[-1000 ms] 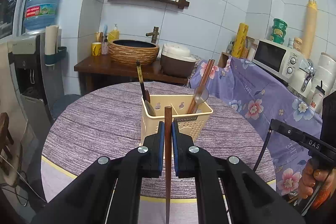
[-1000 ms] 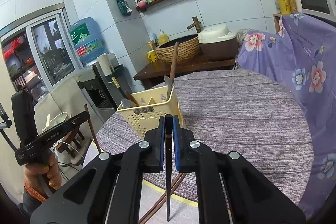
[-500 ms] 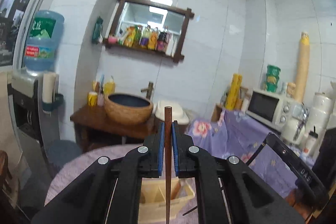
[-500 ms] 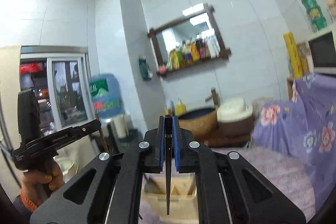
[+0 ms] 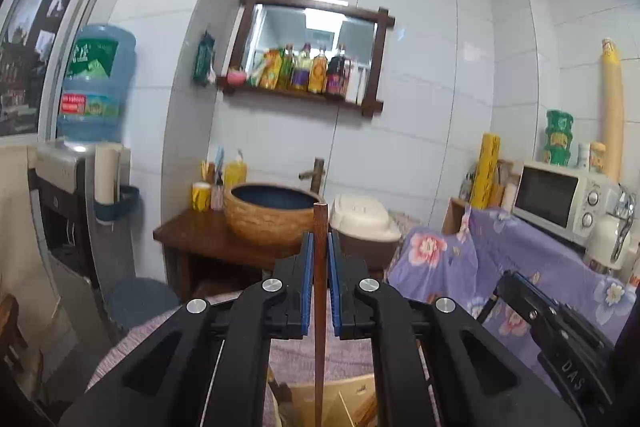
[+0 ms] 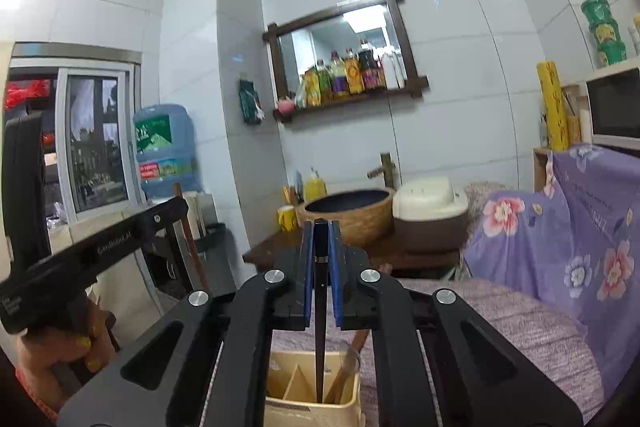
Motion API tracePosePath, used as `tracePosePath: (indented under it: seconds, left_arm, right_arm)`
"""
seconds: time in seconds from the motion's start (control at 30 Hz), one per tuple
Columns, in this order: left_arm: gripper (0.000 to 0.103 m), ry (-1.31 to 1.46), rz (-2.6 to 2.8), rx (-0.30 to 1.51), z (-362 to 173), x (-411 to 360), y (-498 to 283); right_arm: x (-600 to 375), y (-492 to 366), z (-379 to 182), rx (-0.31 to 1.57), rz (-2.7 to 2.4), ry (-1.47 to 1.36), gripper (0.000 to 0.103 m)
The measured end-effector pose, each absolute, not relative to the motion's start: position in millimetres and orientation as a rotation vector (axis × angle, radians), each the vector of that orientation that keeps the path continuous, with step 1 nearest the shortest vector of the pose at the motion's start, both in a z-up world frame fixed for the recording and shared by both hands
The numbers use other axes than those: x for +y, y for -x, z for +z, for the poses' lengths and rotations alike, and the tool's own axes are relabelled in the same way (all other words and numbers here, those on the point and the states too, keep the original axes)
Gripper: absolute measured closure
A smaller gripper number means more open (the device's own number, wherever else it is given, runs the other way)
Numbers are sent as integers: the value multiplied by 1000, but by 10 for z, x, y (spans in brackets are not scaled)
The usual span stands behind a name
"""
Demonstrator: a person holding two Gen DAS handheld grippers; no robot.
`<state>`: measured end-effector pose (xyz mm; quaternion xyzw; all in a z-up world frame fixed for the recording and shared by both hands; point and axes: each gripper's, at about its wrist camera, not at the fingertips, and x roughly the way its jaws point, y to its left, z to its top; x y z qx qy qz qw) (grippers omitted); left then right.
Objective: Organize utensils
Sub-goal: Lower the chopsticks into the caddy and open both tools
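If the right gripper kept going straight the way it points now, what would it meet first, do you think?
Probably the woven basin on the dark wooden stand, directly beyond the right gripper, which is shut on a black chopstick; depth is hard to judge.

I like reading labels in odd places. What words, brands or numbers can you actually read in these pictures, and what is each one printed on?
"DAS": white letters on the black body of the right gripper, seen from the left wrist.
"GenRobot.AI", roughly: faint print on the left gripper, seen from the right wrist.
Water jug labels: blurred, unreadable.
Bottles on the mirror shelf: too small.
Green tubs: unreadable.
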<state>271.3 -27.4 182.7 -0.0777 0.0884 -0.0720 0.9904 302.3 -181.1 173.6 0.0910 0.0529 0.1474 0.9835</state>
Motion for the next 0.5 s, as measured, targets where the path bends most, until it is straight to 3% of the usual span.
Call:
tracePosePath:
  seconds: [0.37,0.43,0.47,0.5]
  left_arm:
    - [93,104,-183,434,1240,-325,-2915]
    - [74,107,-196,453,1209,-293,-2873]
    - [48,116,-198,449,1212,-263,-2818]
    - [35,130,-201,434,1219,-227,-2738]
  right_arm:
    - [-1786,-3319,1365,330,324,-182,94]
    - [-1794,-3338,1313,365,321,-183,90]
    - [-1792,-3328,1285,381,309,-178,77]
    - [-1802,-3295,1252,392,294,-179,59]
